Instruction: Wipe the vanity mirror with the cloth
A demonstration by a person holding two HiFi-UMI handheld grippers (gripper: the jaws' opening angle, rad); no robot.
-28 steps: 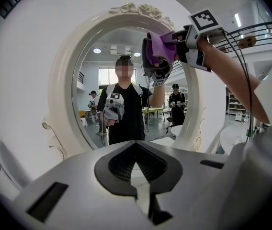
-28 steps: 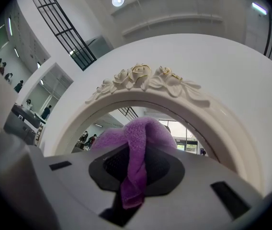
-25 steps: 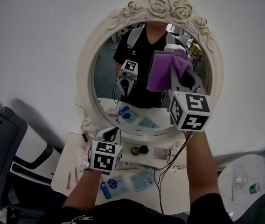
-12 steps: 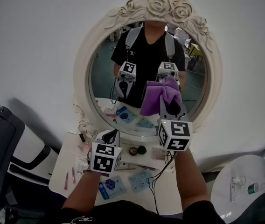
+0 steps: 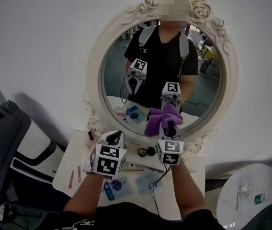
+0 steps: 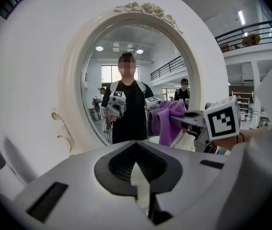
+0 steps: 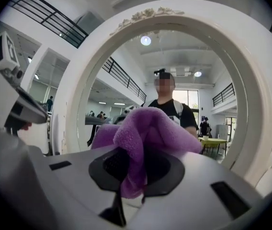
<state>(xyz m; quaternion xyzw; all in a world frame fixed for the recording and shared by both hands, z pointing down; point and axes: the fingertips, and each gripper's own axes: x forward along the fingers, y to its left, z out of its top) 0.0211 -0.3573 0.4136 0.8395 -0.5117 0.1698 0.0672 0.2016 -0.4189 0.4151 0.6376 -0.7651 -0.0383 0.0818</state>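
Oval white rose-crested vanity mirror point(image 5: 94, 78), upright against the wall, long axis vertical, crest uppermost; bunched purple fleece cloth point(image 5: 162, 120), pinched in the jaws of the right gripper point(image 5: 167, 131), pointing up-forward at the lower glass; left gripper point(image 5: 113, 138) beside the lower rim, jaws pressed together, empty.

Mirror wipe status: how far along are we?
Done: the purple cloth is clamped in the right gripper. In hand: the cloth sits at the lower part of the vanity mirror, apparently against the glass. The left gripper is empty, off the glass. Remaining: unclear how much is wiped; no marks on the glass show either way.
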